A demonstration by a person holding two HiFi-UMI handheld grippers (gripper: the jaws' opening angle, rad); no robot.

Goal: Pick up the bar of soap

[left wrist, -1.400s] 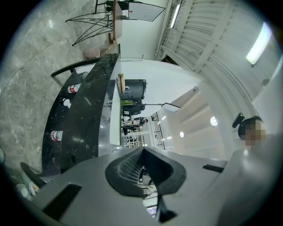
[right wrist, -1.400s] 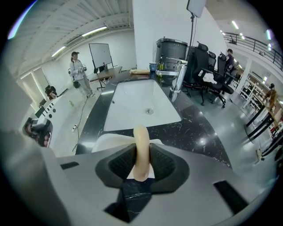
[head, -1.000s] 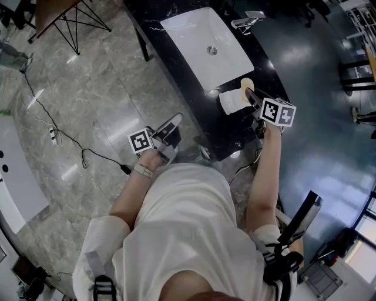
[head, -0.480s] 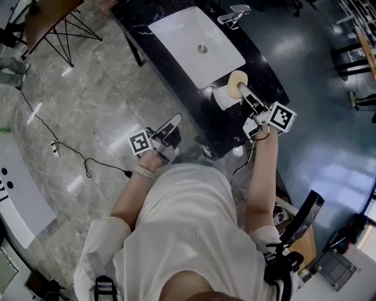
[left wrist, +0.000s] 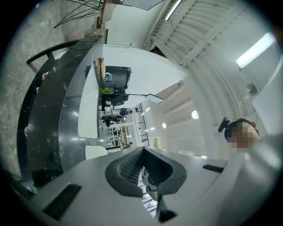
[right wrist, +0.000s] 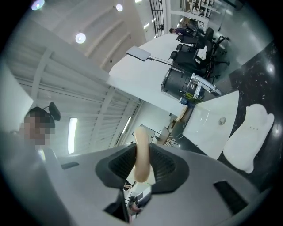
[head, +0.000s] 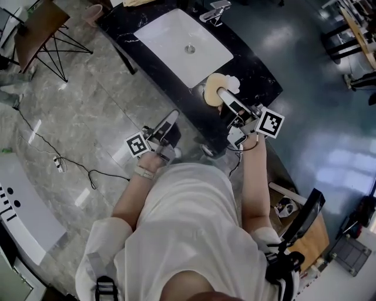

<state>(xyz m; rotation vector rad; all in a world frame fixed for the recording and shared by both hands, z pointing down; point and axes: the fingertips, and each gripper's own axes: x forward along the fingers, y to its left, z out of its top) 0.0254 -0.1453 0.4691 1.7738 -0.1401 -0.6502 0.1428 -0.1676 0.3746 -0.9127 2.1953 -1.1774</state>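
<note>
A cream oval bar of soap [head: 209,88] is clamped edge-on in my right gripper [head: 219,93], held above the black counter [head: 254,66] just in front of the white sink basin [head: 176,35]. In the right gripper view the soap [right wrist: 141,148] stands upright between the pads of the right gripper [right wrist: 142,167]. The white soap dish [head: 234,83] lies beside it on the counter and shows with nothing on it in the right gripper view [right wrist: 247,132]. My left gripper [head: 171,121] hangs shut over the floor by the counter's front edge, with nothing in it [left wrist: 143,170].
A chrome faucet [head: 212,10] stands at the basin's far side. A black cable [head: 70,161] runs across the marble floor at left. A dark-legged table [head: 41,26] stands at the top left. The counter's front edge lies between both grippers.
My right gripper has lifted the soap off the white dish and carried it left toward the basin. The left gripper has stayed where it was.
</note>
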